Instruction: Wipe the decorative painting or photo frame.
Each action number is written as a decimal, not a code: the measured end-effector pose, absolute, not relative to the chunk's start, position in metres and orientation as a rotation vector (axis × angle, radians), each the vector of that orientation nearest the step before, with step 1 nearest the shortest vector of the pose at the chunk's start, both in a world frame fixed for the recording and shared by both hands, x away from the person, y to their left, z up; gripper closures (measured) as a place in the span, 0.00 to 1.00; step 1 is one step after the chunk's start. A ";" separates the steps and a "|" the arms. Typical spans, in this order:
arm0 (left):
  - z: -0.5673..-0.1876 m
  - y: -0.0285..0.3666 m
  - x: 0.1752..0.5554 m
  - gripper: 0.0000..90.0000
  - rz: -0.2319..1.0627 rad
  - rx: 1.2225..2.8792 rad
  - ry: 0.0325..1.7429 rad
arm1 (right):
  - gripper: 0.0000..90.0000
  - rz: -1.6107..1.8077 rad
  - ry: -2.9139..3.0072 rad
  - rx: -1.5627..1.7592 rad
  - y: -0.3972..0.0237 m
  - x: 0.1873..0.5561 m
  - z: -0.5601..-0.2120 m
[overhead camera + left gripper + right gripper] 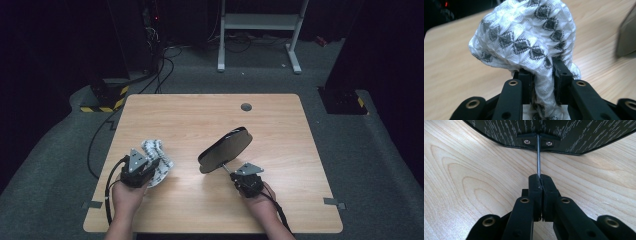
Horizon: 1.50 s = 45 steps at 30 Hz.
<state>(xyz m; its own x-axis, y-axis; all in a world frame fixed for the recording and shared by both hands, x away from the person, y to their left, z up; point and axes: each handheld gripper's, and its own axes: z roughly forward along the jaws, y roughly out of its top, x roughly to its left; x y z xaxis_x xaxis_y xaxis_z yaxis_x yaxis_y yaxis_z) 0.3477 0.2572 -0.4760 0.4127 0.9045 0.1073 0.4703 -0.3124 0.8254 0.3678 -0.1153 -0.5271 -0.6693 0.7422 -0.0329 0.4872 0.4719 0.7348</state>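
**Cloth in left tool, mirror stem in right tool**

Worktop [190, 107]: light wood grain, rectangular, with a small grey round cap [246, 106] near the far edge, right of centre.

Left tool [150, 165]: sits over the near-left part of the worktop, held in the person's left hand [127, 195]. In the left gripper view, a white cloth with a dark grey diamond pattern [526, 40] is bunched up in front of the jaws, and a twisted strand of it runs down between them. The pads lie against that strand on both sides, so the tool is clamped on the cloth. The rest of the cloth bulges out above and to the left of the jaw tips. In the high view the cloth lies just beyond the tool, toward the worktop's left edge.

Right tool [234, 176]: near-right of the worktop's centre, held in the person's right hand [260, 200]. Jaws are together on a thin metal stem [538, 157]. The stem runs up into a small bracket with two screws [537, 142] on the back of a dark oval mirror [225, 149]. The mirror is tilted, raised off the worktop, around its middle; its dark wood-grain back shows in the right gripper view.

Cloth and mirror are apart.
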 end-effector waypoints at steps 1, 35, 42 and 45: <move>-0.480 0.260 0.350 0.80 0.741 1.950 1.188 | 0.98 1.020 2.377 1.030 -0.115 0.368 -0.527; -0.458 0.259 0.340 0.45 0.814 1.895 1.203 | 0.67 1.120 2.349 1.034 -0.123 0.363 -0.516; -0.448 0.243 0.333 0.50 0.791 1.852 1.123 | 0.63 1.138 2.322 1.040 -0.131 0.359 -0.512; -0.448 0.234 0.332 0.56 0.763 1.848 1.086 | 0.63 1.159 2.317 1.021 -0.133 0.357 -0.510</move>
